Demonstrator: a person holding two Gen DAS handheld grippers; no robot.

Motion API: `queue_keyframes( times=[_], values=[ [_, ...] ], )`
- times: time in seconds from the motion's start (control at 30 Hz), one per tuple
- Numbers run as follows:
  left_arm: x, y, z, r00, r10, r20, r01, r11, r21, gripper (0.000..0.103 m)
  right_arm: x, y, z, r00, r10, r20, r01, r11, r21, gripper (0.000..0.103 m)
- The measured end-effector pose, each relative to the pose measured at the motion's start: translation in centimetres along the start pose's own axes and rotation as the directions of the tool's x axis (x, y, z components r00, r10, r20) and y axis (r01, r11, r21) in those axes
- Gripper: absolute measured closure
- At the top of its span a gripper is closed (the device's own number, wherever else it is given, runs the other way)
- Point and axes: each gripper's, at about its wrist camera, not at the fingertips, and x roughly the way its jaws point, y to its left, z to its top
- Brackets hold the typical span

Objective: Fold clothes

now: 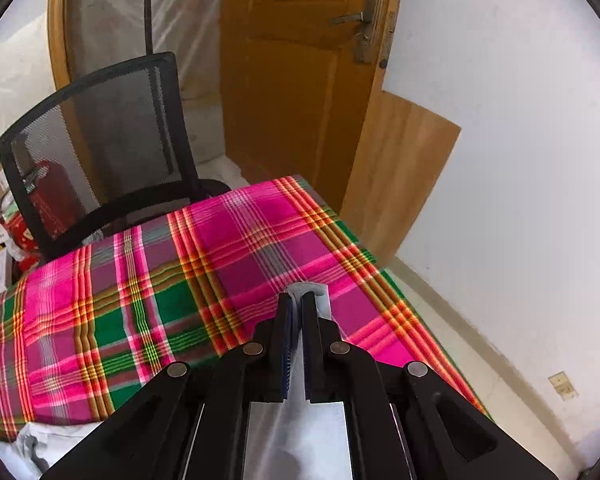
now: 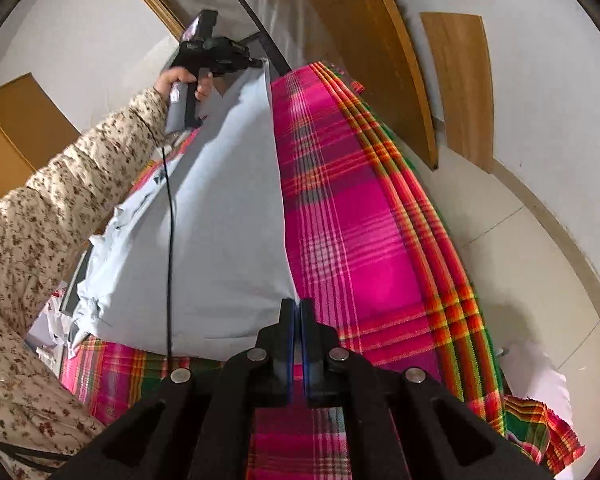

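White walls and a brown wooden door [image 1: 300,72] with a metal lever handle [image 1: 358,20] frame a table draped in a bright plaid cloth [image 1: 228,240] of pink, green and orange. Behind the table's far edge stands a black mesh-backed office chair [image 1: 92,144], with red packaging [image 1: 24,236] and cartons piled on the floor past it; any print on them is too blurred to read. A plain wooden board [image 1: 404,168] leans on the wall beside the door.

Over the cloth, a pale blue garment [image 2: 204,220] is held up and stretched between the two tools. The left gripper [image 1: 297,300], seen from its own camera, has its blue-padded fingers pressed nearly together on a corner of the fabric, which runs back between them toward the lens. From the right wrist view the same tool appears across the table, gripped by a hand [image 2: 184,82] in a floral-print sleeve [image 2: 60,200], a black cable [image 2: 169,240] hanging from it in front of the garment.

The right gripper [image 2: 297,304] is likewise clamped, its fingers tight on the near corner of the garment. The garment's straight edge runs taut between the two corners, while the lower part sags and bunches on the plaid cloth near the person. No legible writing or brand shows on either tool.
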Motion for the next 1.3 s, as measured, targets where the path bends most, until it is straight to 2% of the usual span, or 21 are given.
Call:
queue_keyframes(
  times=[0.13, 0.23, 0.3, 0.37, 0.43, 0.5, 0.53, 0.7, 0.83, 0.9, 1.0, 1.13, 1.2, 1.23, 1.3],
  values=[
    [2.3, -0.1, -0.6, 0.997, 0.038, -0.065, -0.038, 0.999, -0.006, 0.098, 0.8, 0.1, -0.6, 1.000, -0.015, -0.025, 0.016, 1.000, 0.021, 0.100],
    [3.7, -0.5, -1.3, 0.989, 0.088, -0.116, -0.084, 0.996, 0.044, 0.094, 0.9, 0.3, -0.6, 0.999, -0.025, -0.036, 0.025, 1.000, 0.003, 0.100],
    [3.8, 0.0, -1.5, 0.985, 0.081, -0.155, -0.077, 0.997, 0.033, 0.094, 0.9, 0.4, -0.6, 0.999, -0.032, -0.035, 0.032, 0.999, -0.002, 0.100],
    [3.5, 0.6, -1.4, 0.983, 0.066, -0.170, -0.065, 0.998, 0.012, 0.086, 0.8, 0.5, -0.7, 0.999, -0.040, -0.032, 0.040, 0.999, -0.007, 0.100],
    [2.5, 1.1, -1.2, 0.986, 0.061, -0.155, -0.064, 0.998, -0.012, 0.077, 1.0, 0.5, -0.6, 0.998, -0.053, -0.030, 0.053, 0.999, -0.009, 0.100],
    [1.3, 1.6, -1.0, 0.989, 0.010, -0.150, -0.016, 0.999, -0.045, 0.067, 1.1, 0.6, -0.5, 0.997, -0.067, -0.029, 0.066, 0.998, -0.012, 0.099],
    [0.7, 1.8, -1.0, 0.989, -0.014, -0.150, 0.006, 0.998, -0.059, 0.065, 1.1, 0.8, -0.6, 0.997, -0.074, -0.028, 0.073, 0.997, -0.014, 0.098],
    [-3.7, 2.6, -1.8, 0.991, -0.003, -0.131, -0.006, 0.997, -0.071, 0.063, 1.0, 1.2, -0.9, 0.996, -0.087, -0.017, 0.087, 0.996, -0.021, 0.095],
    [-8.3, 4.2, -3.1, 0.990, -0.049, -0.131, 0.033, 0.992, -0.122, 0.060, 0.9, 1.2, -1.2, 0.997, -0.081, 0.003, 0.081, 0.997, -0.019, 0.092],
    [-11.2, 4.9, -4.0, 0.993, -0.036, -0.117, 0.023, 0.993, -0.112, 0.058, 0.8, 1.3, -1.3, 0.996, -0.088, 0.014, 0.088, 0.996, -0.025, 0.092],
    [-15.5, 6.0, -6.1, 0.995, -0.009, -0.104, 0.000, 0.997, -0.082, 0.052, 0.8, 1.7, -1.4, 0.994, -0.104, 0.031, 0.105, 0.994, -0.043, 0.090],
    [-20.4, 8.4, -10.8, 0.994, -0.031, -0.101, 0.020, 0.993, -0.112, 0.047, 0.6, 1.9, -1.8, 0.993, -0.108, 0.049, 0.110, 0.992, -0.055, 0.090],
    [-22.4, 9.3, -14.0, 0.992, -0.050, -0.116, 0.034, 0.991, -0.131, 0.044, 0.5, 2.0, -2.0, 0.993, -0.106, 0.056, 0.109, 0.992, -0.058, 0.094],
    [-23.2, 9.7, -15.6, 0.991, -0.048, -0.126, 0.031, 0.991, -0.131, 0.043, 0.5, 2.0, -2.1, 0.993, -0.105, 0.059, 0.108, 0.992, -0.059, 0.100],
    [-24.5, 10.4, -19.5, 0.988, -0.023, -0.155, 0.004, 0.993, -0.120, 0.043, 0.3, 2.0, -2.2, 0.993, -0.102, 0.066, 0.107, 0.992, -0.062, 0.100]
  ],
)
